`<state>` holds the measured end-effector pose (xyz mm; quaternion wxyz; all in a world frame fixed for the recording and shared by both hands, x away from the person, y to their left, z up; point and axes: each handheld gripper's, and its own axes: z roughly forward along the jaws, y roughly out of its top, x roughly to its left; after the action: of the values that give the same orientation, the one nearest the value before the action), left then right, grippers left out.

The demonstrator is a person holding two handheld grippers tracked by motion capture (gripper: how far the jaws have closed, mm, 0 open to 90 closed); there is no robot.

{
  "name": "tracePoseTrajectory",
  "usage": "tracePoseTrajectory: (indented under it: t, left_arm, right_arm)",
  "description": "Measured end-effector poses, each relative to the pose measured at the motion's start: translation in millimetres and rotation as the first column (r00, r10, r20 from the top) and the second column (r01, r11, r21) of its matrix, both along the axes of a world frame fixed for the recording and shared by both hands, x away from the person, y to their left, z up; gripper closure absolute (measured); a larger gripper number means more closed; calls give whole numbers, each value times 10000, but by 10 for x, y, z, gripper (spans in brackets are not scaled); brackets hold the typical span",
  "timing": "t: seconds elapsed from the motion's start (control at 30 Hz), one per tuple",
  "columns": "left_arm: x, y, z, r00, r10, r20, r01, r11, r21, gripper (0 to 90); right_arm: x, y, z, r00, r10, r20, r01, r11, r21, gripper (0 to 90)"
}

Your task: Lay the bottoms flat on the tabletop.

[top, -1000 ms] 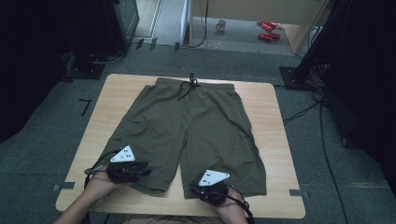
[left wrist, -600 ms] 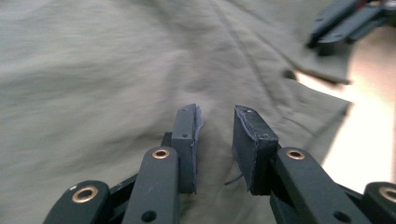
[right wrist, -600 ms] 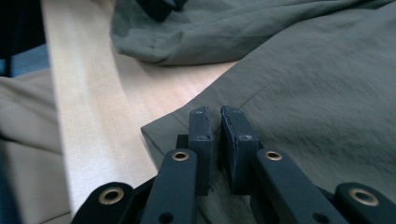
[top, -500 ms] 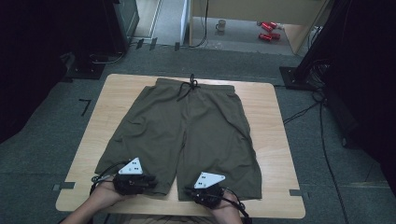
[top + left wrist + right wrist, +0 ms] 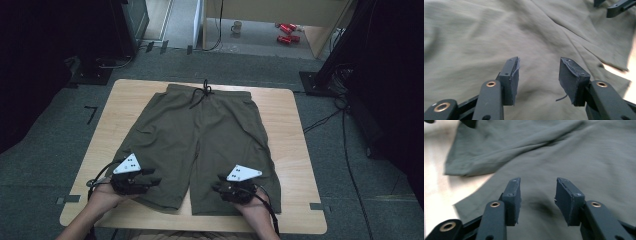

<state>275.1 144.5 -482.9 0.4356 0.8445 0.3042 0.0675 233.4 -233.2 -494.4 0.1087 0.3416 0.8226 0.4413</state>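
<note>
So, olive-green fabric shorts [image 5: 200, 145] lie flat on a light wooden tabletop [image 5: 287, 150], waistband at the far edge with a dark drawstring [image 5: 202, 92] knotted at its middle, two legs pointing toward the near edge. The left leg hem sits near the near-left corner, the right leg hem near the near-right side, with a strip of bare wood between the two legs at the near edge.

The left gripper [image 5: 145, 182] is over the near end of the left leg, held by the person's left hand [image 5: 102, 197], grey three-cornered plate on top. In the left gripper view [image 5: 539, 77] the jaws stand apart, having just been opening; only flat cloth lies below the gap, nothing is pinched and the pads are clear of the fabric. The other gripper's black tips show at the top right of that view.

The right gripper [image 5: 227, 187] is over the near end of the right leg, in the person's right hand [image 5: 252, 210], its cable trailing to the near right. In the right gripper view [image 5: 537, 197] the jaws are also parted and have just been opening; there is cloth under them with a soft dark dimple, none of it gripped. So both are released.

The left side of the right gripper view shows the hem edge and pale wood beyond it.

Off the table is grey carpet floor [image 5: 60, 150], with red cans [image 5: 286, 31] and a mug [image 5: 236, 27] far back.
</note>
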Motion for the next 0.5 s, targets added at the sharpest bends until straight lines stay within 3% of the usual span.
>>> tracePoseTrajectory:
  t: [0.17, 0.23, 0.5]
  left_arm:
    - [174, 121, 42, 9977, 677, -58, -676, 9977, 99, 450]
    - [236, 163, 48, 9952, 973, 74, -974, 9952, 122, 459]
    - [485, 388, 15, 9824, 1870, -15, -1869, 9822, 194, 446]
  right_arm:
    - [155, -248, 51, 9984, -556, 80, 556, 9984, -45, 518]
    - [214, -351, 66, 9970, -761, 121, 762, 9971, -51, 513]
    - [409, -707, 62, 9879, -1547, 102, 1548, 9879, -113, 487]
